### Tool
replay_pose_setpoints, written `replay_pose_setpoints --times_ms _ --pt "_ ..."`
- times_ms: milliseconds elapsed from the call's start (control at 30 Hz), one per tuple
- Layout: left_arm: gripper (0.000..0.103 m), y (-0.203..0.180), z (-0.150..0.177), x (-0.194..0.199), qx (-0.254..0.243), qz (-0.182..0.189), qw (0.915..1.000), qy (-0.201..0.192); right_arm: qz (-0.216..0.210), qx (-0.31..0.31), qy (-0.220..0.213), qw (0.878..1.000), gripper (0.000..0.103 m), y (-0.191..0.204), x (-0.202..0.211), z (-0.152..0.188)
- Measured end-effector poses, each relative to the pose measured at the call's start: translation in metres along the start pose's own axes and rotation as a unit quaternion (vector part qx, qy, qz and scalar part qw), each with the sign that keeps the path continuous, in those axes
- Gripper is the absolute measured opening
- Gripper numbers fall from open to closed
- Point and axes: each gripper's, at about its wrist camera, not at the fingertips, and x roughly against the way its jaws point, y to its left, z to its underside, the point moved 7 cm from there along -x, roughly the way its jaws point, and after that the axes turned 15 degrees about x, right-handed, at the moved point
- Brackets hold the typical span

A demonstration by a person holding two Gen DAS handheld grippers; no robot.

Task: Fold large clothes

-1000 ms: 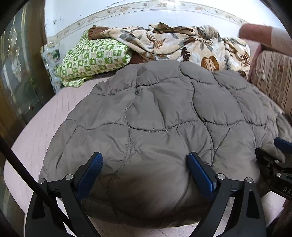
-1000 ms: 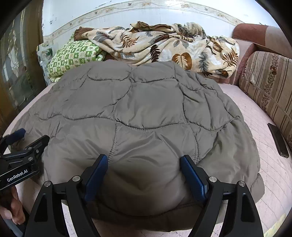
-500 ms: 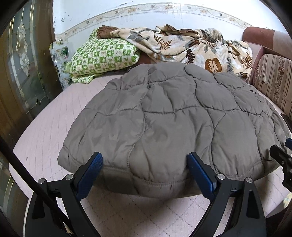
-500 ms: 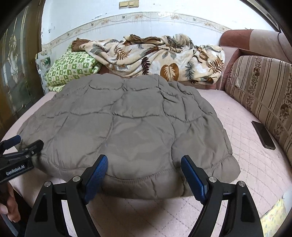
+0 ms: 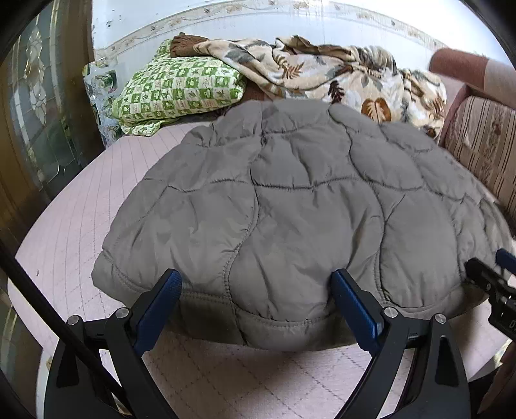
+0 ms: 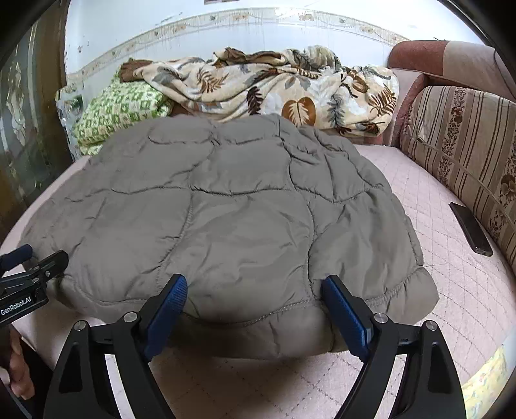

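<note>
Both grippers, left (image 5: 254, 299) and right (image 6: 254, 299), gape unclenched w/ the puffy grey quilted jacket's (image 5: 290, 209) 6 o'clock hem bulging between; slick padding prob springs unfolded or slips at regrasp.

I see pink quilted bed (image 6: 451, 290): grey padded jacket (image 6: 225, 219) centre frame, green pillow (image 6: 119, 109) upper left, leaf-print blanket (image 6: 274, 87) top, dark phone (image 6: 471, 228) right.

White wall (image 6: 135, 29) with patterned border, pink quilted bed surface (image 6: 451, 290), striped cushion (image 6: 467, 135), bright daylight.
</note>
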Motion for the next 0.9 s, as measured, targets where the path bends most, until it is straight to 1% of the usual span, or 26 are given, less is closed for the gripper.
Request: replay_pose_setpoints --times_ms 67,100,167,233,267,300,367,433,500,600,767,900 --pt "0.094 0.0 -0.002 0.011 0.002 0.011 0.9999 -0.01 0.006 0.005 -0.011 1.0 0.09 0.001 0.012 -0.001" --pt "0.094 0.0 -0.005 0.017 0.002 0.014 0.9998 -0.016 0.014 0.012 -0.021 1.0 0.09 0.002 0.022 -0.003" --pt "0.094 0.002 -0.006 0.039 0.006 0.034 0.9989 -0.032 0.016 0.016 -0.044 0.999 0.09 0.007 0.049 -0.002" --pt "0.094 0.005 -0.008 0.059 0.008 0.039 0.9978 -0.053 0.013 0.01 -0.066 0.998 0.09 0.01 0.075 0.001" --pt "0.094 0.009 -0.007 0.075 0.011 0.043 0.9967 -0.067 0.012 0.008 -0.078 0.997 0.09 0.013 0.093 0.004" --pt "0.095 0.011 -0.008 0.086 0.013 0.048 0.9959 -0.075 0.008 0.009 -0.088 0.996 0.09 0.017 0.106 0.005" --pt "0.097 0.019 -0.007 0.11 0.021 0.051 0.9939 -0.095 0.006 0.02 -0.11 0.994 0.09 0.025 0.132 0.008" --pt "0.099 0.025 -0.007 0.129 0.022 0.051 0.9922 -0.112 0.006 0.029 -0.122 0.992 0.091 0.031 0.149 0.007" --pt "0.1 0.029 -0.008 0.139 0.019 0.044 0.9918 -0.118 0.001 0.024 -0.133 0.991 0.092 0.032 0.16 0.003" --pt "0.1 0.032 -0.011 0.152 0.0 0.022 0.9914 -0.129 -0.008 0.007 -0.135 0.991 0.092 0.03 0.168 -0.002" --pt "0.1 0.031 -0.02 0.168 -0.007 0.031 0.9893 -0.142 -0.002 -0.01 -0.15 0.989 0.093 0.023 0.176 -0.005" --pt "0.1 0.026 -0.027 0.177 -0.017 0.014 0.988 -0.153 0.001 -0.021 -0.148 0.989 0.093 0.018 0.176 -0.001"
